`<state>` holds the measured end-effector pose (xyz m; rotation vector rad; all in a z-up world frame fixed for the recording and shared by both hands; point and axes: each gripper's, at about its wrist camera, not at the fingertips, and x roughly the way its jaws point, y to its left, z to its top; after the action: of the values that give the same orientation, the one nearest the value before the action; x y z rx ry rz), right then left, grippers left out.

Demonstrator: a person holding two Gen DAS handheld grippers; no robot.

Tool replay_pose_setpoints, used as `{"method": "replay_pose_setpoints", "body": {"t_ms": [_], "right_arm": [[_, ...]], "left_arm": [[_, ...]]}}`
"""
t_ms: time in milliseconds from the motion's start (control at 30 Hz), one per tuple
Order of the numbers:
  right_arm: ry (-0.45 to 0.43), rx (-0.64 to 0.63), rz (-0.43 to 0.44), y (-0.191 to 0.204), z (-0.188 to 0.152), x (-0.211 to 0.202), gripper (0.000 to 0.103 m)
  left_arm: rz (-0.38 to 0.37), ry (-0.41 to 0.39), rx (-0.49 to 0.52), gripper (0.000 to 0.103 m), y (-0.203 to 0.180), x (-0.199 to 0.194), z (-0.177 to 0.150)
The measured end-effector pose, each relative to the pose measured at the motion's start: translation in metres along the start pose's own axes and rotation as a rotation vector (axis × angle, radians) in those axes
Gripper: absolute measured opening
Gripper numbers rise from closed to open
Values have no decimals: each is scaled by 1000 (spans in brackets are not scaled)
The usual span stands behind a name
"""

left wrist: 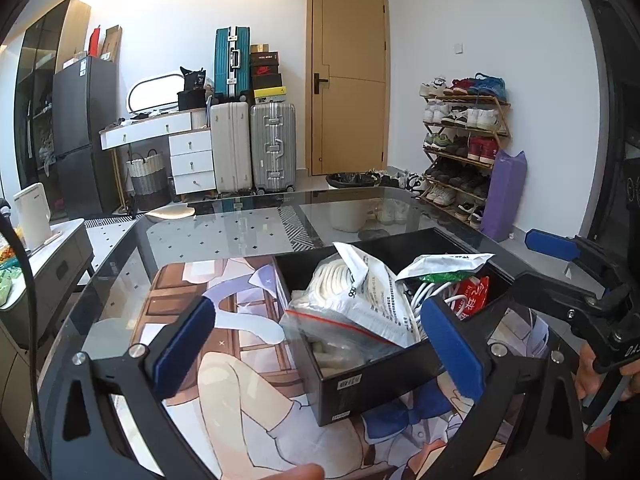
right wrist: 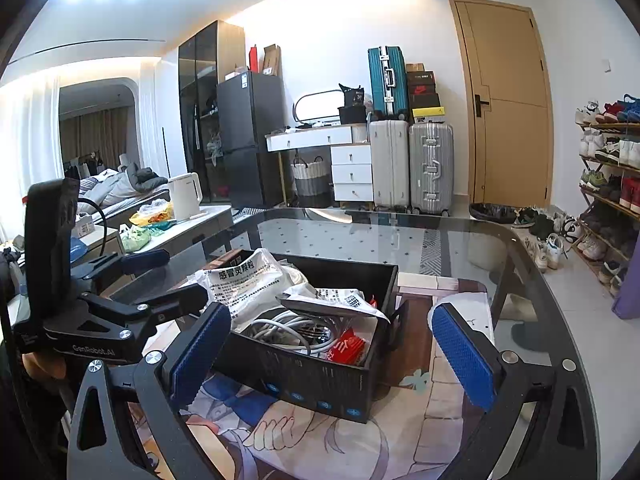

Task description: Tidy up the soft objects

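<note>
Standing on a printed illustrated mat (left wrist: 240, 360) atop a dark glass-topped table (left wrist: 224, 232), as the left wrist camera has it: one black rectangular cardboard box (left wrist: 352, 384), open-topped, filled with soft packets. Contents: a clear zip bag with a red seal line (left wrist: 332, 332); a white printed plastic pouch (left wrist: 372, 292) lying over it; a second white pouch with a green band (left wrist: 444, 266); a red printed sachet (left wrist: 474, 294); coiled white cable (left wrist: 432, 294). Left gripper (left wrist: 320, 350), blue-padded fingers spread wide, empty, one pad left of the box, the other above its near right edge. Right gripper (left wrist: 560, 256) at the far right, black with a blue pad, above the box's right side, a hand (left wrist: 592, 372) beneath it. Background: three suitcases (left wrist: 252, 148) by a tan wooden door (left wrist: 348, 80), a wooden shoe rack (left wrist: 464, 140). From the right wrist camera: the same box (right wrist: 320, 376) seen from its other end, a white pouch with dark characters (right wrist: 248, 280) at the left, grey-white cables (right wrist: 280, 328) and red sachet (right wrist: 348, 346) near the front wall. Right gripper (right wrist: 332, 356) spread wide, nothing between its blue pads, the left pad close to the box's left front corner, the right pad beside the box over the mat (right wrist: 440, 400). Left gripper (right wrist: 132, 276) at the left edge, open, just beside the box. White kettle (right wrist: 184, 196) on a side counter.
</note>
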<state>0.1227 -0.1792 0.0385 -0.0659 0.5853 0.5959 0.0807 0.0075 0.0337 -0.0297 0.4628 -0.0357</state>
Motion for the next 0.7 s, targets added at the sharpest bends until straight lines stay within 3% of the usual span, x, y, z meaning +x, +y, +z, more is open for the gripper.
{"method": "replay_pose_setpoints", "body": {"t_ms": [333, 700], "right_arm": [[-14, -53, -28, 12, -1, -2, 102], [-17, -21, -22, 6, -1, -3, 102]], "left_arm": [[4, -7, -12, 103, 2, -2, -2], [10, -16, -24, 103, 4, -3, -2]]}}
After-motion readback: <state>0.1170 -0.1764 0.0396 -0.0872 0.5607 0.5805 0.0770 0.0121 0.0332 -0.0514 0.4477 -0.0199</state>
